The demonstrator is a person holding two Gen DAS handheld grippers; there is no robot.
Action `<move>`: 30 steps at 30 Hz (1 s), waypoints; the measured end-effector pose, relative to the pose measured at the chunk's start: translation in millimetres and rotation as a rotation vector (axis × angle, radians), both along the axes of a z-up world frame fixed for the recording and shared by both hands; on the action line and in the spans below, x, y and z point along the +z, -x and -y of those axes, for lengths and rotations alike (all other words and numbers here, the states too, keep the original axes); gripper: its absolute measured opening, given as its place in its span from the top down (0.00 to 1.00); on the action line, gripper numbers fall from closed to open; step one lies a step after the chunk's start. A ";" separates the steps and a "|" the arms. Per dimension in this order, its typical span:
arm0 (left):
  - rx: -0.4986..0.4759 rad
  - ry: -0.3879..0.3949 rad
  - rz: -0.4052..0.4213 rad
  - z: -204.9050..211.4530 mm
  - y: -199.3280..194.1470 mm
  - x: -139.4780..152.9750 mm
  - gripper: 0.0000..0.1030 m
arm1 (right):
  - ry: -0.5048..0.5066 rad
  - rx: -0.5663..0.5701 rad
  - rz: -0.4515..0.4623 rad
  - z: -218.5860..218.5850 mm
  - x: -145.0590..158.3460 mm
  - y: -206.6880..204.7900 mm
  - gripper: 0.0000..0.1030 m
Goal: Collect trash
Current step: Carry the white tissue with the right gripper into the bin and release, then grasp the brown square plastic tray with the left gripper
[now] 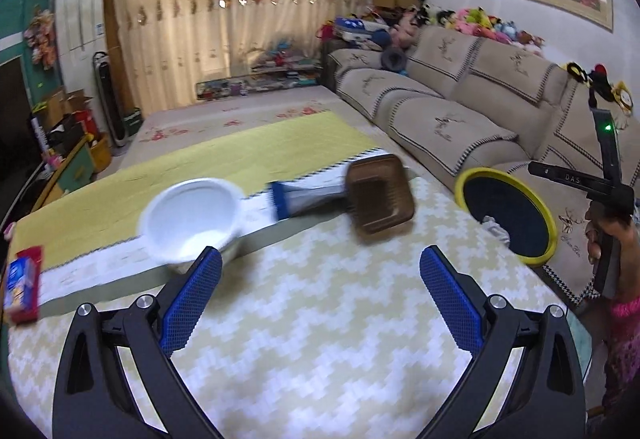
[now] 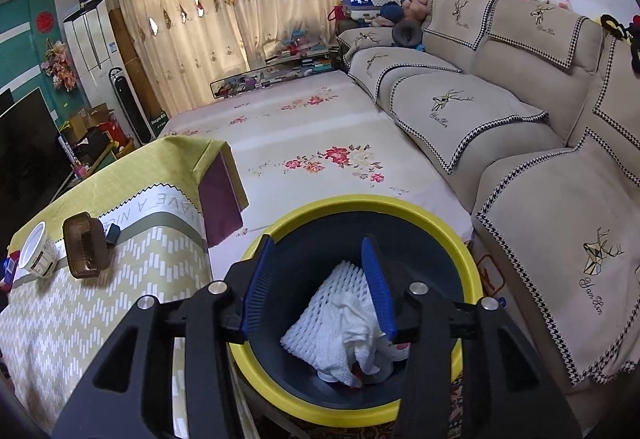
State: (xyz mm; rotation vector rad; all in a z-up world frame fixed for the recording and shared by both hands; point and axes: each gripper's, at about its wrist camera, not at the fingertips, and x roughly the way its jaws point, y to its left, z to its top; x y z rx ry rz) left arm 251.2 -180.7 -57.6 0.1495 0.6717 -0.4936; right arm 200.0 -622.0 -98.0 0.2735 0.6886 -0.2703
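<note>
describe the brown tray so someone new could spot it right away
Start at the table with the yellow-green zigzag cloth, beside the yellow-rimmed bin. On the white band of the cloth sit a white cup and, nearer the bin, the brown tray. It is the only dark, square-cornered container there; the cup is round and white.

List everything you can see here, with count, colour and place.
Cup: one, white, on the table, left.
Tray: one, brown, on the table, right of the cup.
Packet: one, red and blue, table's left edge.
Bin: one, yellow rim, dark inside, beside the table, before the sofa.
Foam net: one, white, inside the bin with crumpled white paper.
Table: one, yellow-green patterned cloth.
Sofa: one, beige, right side.
Left gripper: open, blue pads, over the table.
Right gripper: open, above the bin.
</note>
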 end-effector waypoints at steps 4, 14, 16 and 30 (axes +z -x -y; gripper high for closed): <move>0.003 -0.016 -0.038 31.8 -21.0 -8.0 0.11 | 0.000 0.004 0.004 1.7 -1.0 2.2 0.57; 0.121 -0.003 -0.171 61.0 -85.9 -36.4 0.31 | -0.030 0.025 -0.002 5.0 -14.8 -0.7 0.57; 0.123 -0.013 -0.186 69.1 -96.1 -42.5 0.39 | -0.036 0.023 -0.003 7.2 -16.9 0.0 0.57; 0.097 -0.026 -0.153 84.9 -91.4 -35.7 0.96 | -0.052 -0.006 0.025 22.2 -16.7 25.1 0.57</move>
